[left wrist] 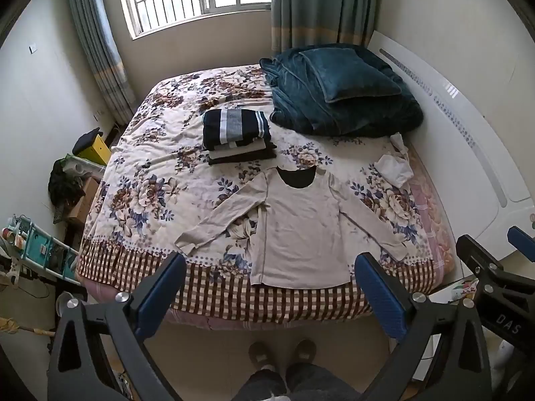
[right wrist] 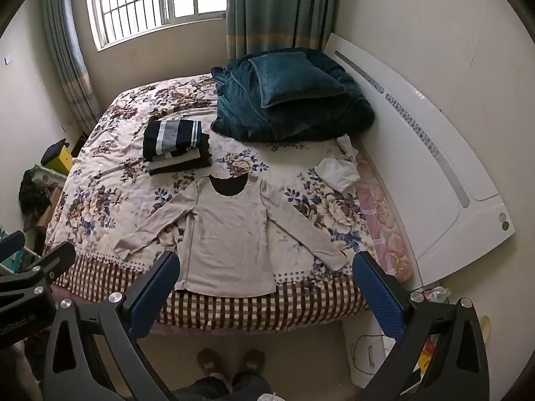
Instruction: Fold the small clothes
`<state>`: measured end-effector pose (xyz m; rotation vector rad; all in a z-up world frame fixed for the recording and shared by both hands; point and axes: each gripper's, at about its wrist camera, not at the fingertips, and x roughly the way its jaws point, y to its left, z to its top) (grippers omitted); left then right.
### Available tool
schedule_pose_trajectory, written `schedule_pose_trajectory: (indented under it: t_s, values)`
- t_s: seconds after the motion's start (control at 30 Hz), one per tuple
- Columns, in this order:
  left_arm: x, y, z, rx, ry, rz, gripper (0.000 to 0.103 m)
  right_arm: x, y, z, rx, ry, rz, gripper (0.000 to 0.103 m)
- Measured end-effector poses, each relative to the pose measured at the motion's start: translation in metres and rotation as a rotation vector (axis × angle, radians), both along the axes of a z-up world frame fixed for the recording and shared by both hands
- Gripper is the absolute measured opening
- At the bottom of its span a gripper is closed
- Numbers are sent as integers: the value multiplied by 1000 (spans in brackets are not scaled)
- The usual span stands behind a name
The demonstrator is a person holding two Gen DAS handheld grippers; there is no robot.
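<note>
A beige long-sleeved shirt (left wrist: 301,230) (right wrist: 227,234) lies flat and face up near the foot of the bed, both sleeves spread out and its hem at the checked border. Behind it stands a stack of folded clothes (left wrist: 237,137) (right wrist: 175,145) with a dark striped piece on top. My left gripper (left wrist: 271,277) hangs open above the bed's near edge, clear of the shirt, with nothing between its blue pads (left wrist: 381,297). My right gripper (right wrist: 265,275) is likewise open and empty above the hem. The right gripper (left wrist: 501,267) also shows at the right edge of the left wrist view.
A flowered bedspread (left wrist: 157,180) (right wrist: 100,200) covers the bed. A teal quilt and pillow (left wrist: 341,93) (right wrist: 291,97) sit at the head. Crumpled white cloth (left wrist: 394,167) (right wrist: 337,170) lies near the white headboard (right wrist: 434,153). A person's slippered feet (left wrist: 284,354) stand at the bed's foot. Clutter fills the left floor.
</note>
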<state>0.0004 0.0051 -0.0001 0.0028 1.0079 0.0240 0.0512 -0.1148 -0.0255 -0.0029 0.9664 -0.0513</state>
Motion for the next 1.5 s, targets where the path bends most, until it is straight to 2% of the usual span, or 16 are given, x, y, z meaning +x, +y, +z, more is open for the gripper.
schedule_pose_trajectory:
  t_s: [0.03,0.2,0.4,1.1,1.5]
  values:
    - [-1,2,9,2,7,2,103,1,1,1,-1,1,0,103]
    - [1,7,12,-1,6,1,103,3,0,5,-3,2,3,103]
    - [1,1,8,3,4,5,103,3,1,6,-6,-2,5,103]
    - [18,-9,21,8,-8,14,103,3,1,13,4,-9,6,103]
    - [15,-5,22,4,-10,13,103,4,4,22,7,-11,9,103]
